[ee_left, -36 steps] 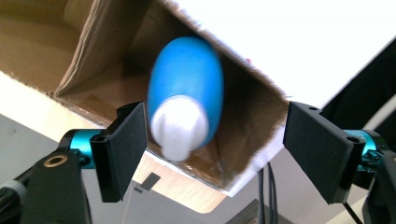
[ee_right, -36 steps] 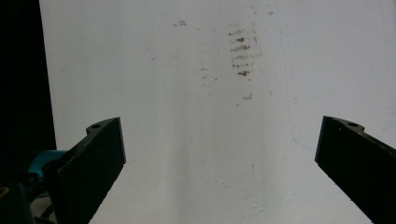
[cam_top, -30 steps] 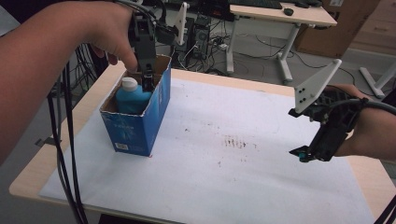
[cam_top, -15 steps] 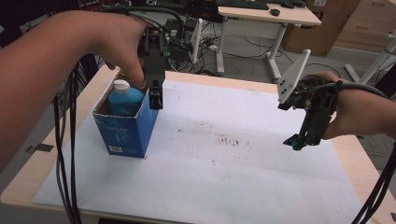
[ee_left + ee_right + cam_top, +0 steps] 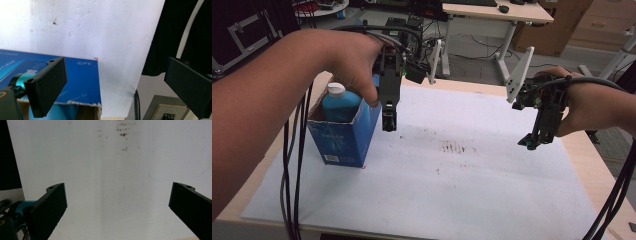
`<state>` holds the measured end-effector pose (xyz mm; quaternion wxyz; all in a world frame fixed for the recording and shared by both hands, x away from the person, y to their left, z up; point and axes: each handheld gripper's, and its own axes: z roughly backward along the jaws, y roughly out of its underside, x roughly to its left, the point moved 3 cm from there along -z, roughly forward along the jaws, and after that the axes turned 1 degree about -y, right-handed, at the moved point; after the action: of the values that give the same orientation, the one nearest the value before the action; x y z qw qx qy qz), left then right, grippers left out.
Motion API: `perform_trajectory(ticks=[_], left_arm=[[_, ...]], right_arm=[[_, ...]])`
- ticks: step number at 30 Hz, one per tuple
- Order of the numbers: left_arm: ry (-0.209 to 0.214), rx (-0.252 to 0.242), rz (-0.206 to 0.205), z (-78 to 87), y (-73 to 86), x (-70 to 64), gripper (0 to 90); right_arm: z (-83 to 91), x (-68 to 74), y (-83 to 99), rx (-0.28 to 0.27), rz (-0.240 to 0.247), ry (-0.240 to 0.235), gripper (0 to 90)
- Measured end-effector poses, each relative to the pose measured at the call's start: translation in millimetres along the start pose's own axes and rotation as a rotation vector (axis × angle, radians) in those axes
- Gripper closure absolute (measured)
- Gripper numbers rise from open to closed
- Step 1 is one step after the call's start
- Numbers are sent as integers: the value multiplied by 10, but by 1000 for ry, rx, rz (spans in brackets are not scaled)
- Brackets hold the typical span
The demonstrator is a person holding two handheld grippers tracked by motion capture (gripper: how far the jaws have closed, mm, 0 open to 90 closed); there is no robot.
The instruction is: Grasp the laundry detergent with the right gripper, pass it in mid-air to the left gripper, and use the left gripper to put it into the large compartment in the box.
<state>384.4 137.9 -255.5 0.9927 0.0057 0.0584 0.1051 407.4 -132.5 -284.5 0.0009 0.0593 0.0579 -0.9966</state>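
A blue cardboard box with its top torn open stands on the left of the white sheet. Inside it is a blue bottle with a white cap. My left gripper hangs open just right of the box, clear of its rim, jaws pointing down. The left gripper view looks down on the box's blue side with the jaws wide apart and nothing between them. My right gripper is held open above the sheet's right side, also with nothing between its jaws.
The sheet covers a wooden table; dark smudges mark its middle. Black cables hang from the left hand over the table's left edge. Desks and boxes stand behind the table.
The left gripper has risen out of the box and shifted right of it, leaving the bottle inside. The right gripper has stayed over the right side, open.
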Motion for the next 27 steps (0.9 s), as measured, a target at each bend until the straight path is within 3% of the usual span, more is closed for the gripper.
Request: perform_trajectory(ticks=[8,27], left_arm=[[0,-6,-11,-120,-92,82,17],[10,-12,-40,-133,-200,119,17]], right_arm=[[-89,8,18,33,14,-28,6],[-219,6,13,41,19,-57,7]])
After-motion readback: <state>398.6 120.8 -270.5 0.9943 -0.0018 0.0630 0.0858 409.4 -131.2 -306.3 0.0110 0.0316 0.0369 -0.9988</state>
